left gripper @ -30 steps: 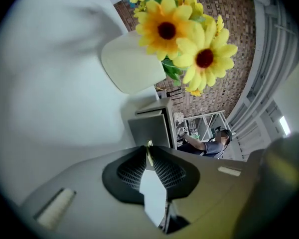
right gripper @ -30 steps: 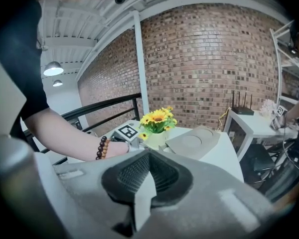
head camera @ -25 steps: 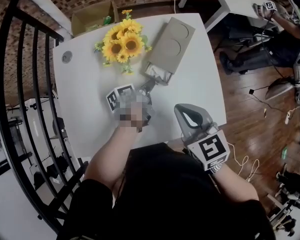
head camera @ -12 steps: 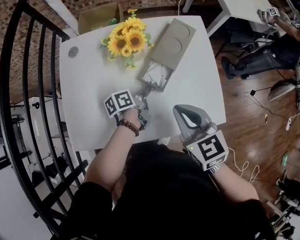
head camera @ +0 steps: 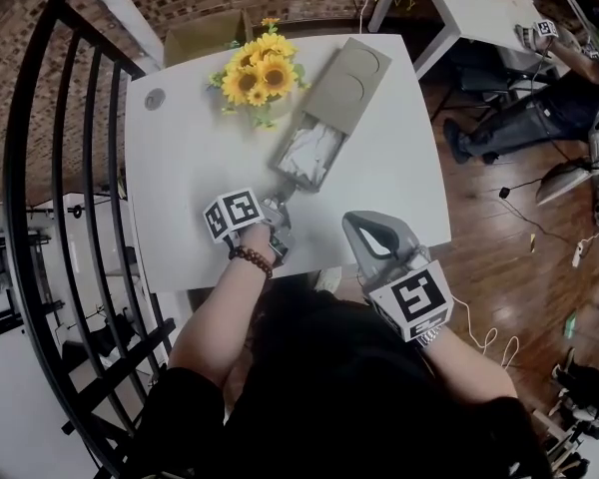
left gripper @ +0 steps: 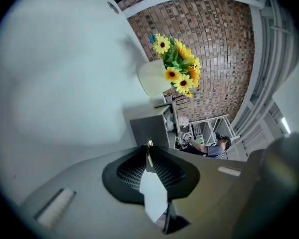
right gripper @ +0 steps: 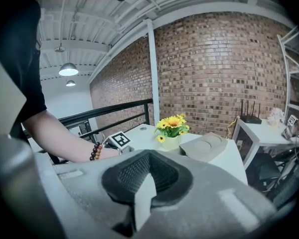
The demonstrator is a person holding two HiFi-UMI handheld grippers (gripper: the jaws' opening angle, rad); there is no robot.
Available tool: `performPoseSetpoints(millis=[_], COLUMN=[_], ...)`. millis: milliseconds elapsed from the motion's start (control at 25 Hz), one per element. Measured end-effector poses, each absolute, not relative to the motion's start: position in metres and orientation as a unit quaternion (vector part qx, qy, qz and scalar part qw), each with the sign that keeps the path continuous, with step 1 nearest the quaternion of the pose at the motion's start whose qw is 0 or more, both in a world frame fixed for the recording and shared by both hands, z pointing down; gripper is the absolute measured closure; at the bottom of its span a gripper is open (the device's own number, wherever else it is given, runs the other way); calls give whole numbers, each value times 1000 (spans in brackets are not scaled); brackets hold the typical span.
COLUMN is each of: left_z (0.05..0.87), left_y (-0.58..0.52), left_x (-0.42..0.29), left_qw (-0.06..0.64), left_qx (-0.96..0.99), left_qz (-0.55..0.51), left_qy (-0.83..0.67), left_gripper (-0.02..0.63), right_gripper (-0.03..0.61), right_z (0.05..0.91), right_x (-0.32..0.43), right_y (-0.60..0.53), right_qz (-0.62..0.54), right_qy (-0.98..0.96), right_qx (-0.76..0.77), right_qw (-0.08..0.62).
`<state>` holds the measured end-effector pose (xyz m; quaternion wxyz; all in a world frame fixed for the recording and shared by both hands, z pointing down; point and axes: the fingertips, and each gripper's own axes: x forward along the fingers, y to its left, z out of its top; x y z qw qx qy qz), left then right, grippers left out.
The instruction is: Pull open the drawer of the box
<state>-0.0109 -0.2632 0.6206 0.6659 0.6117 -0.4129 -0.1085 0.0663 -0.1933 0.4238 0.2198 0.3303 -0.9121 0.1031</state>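
Head view: left tool at centre frame, clamped on the tab of the drawer, which sticks out of the box on the table. Left gripper view: jaws pinch the tab, drawer front just beyond. Right gripper view: right tool clenched, empty.

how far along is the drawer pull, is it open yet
Done: the drawer sits well out of the box, with white contents showing inside. In hand: the left gripper has its jaws shut on the drawer's thin pull tab. The right gripper is shut, empty and touching nothing. Left: perhaps a little more pull, then letting go of the tab.
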Motion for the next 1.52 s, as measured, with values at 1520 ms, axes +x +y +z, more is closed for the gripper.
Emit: performPoseSetpoints(millis=[1520], left_z=[631], left_y=[-221], left_x=[-33], left_qw=[659], left_qx=[588], left_qz=[-94], left_qy=[-458], left_gripper=[520], right_gripper=[586], right_z=[407], right_x=[71], right_y=[-169], right_qz=[81], right_qy=[-927], right_qx=[307], right_qw=[201])
